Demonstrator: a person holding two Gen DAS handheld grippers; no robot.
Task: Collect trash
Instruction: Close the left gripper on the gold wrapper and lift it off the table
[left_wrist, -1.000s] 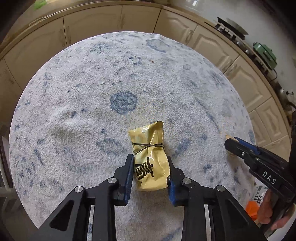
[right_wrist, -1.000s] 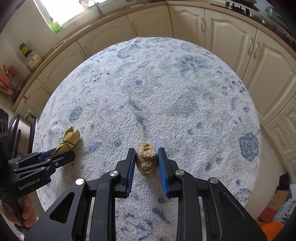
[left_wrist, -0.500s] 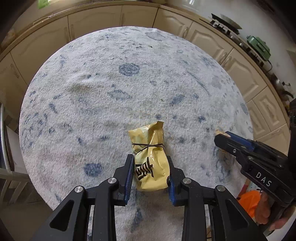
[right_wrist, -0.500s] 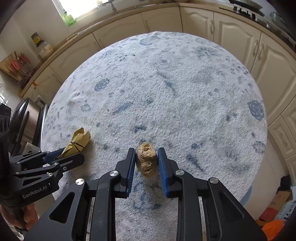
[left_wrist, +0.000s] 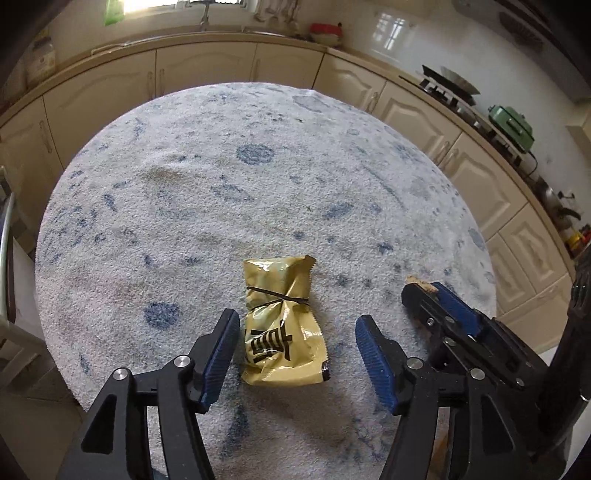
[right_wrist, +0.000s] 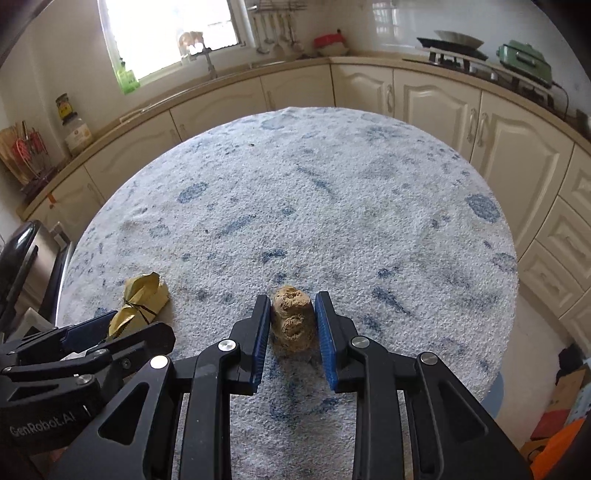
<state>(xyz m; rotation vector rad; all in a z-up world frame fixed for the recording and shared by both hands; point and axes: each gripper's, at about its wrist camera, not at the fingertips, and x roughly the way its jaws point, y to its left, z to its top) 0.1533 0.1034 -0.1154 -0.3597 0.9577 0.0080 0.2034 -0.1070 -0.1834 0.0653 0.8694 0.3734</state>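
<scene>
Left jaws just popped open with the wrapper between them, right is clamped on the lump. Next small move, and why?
Probably draw the left gripper back off the gold wrapper. Its jaws have just been opening, and the right pad now stands clear of the wrapper, which looks set down on the speckled table cover. The right gripper is shut on the brown lump, so it can wait.

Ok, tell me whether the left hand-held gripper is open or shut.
Open. The left hand-held gripper has just been opening; a gap shows beside the wrapper between its jaws.
</scene>
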